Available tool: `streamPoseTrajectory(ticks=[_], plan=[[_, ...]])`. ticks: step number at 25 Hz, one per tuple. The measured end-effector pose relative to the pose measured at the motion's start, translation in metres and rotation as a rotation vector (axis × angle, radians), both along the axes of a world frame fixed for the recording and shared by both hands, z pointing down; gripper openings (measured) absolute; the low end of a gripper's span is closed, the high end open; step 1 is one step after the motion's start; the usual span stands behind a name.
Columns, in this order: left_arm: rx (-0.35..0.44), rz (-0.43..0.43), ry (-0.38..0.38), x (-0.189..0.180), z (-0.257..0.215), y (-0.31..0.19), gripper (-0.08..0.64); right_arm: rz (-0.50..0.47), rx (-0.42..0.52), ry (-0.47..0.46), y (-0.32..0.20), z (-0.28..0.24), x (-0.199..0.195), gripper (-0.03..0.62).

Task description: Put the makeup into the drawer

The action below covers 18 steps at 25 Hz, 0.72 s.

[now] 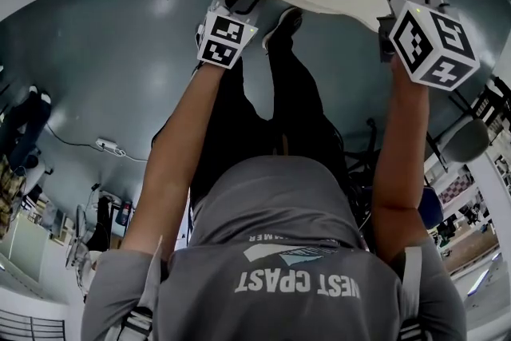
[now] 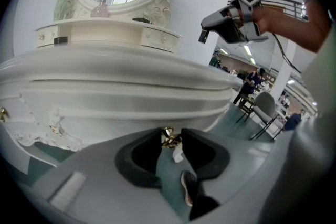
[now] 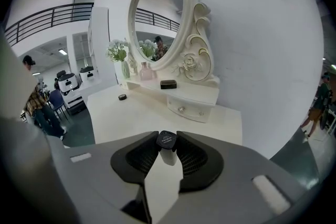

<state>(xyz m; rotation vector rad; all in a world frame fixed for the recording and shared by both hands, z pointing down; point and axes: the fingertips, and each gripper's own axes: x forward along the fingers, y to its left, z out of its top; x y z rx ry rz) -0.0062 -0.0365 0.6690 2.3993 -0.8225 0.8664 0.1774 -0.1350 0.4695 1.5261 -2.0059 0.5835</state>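
In the left gripper view my left gripper point(image 2: 171, 137) sits under the white vanity table's front edge point(image 2: 131, 89), its jaws shut on a small gold drawer handle point(image 2: 168, 136). The drawer front itself is mostly hidden. My right gripper point(image 3: 167, 145) is raised over the tabletop point(image 3: 142, 115) and shut on a small makeup tube point(image 3: 168, 155) with a white body and a black cap. That gripper also shows in the left gripper view as the right gripper point(image 2: 210, 29), high at the right. In the head view both marker cubes point(image 1: 222, 40) point(image 1: 431, 44) sit at the table's edge.
At the back of the vanity stand an oval mirror point(image 3: 157, 18), a vase of flowers point(image 3: 118, 55), a pink bottle point(image 3: 146, 72) and a black case point(image 3: 168, 84) above small upper drawers point(image 3: 191, 107). A small black disc point(image 3: 122, 97) lies on the top. Chairs point(image 2: 262, 107) stand to the right.
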Motion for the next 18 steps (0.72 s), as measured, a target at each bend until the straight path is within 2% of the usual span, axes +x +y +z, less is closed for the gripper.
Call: streamPoseTrajectory(ticks=[5,12,18], plan=[[-0.035,0.043,-0.022,-0.021,0.01,0.038,0.12,0.0,0.011,-0.018,0.002,0.001,-0.008,0.109],[-0.078,0.074,-0.046,-0.029,0.001,0.075,0.121,-0.009,0.012,-0.041,0.021,-0.016,-0.017,0.109],[-0.115,0.115,-0.055,-0.056,-0.003,0.102,0.124,-0.044,-0.002,-0.058,0.031,-0.017,-0.057,0.109]])
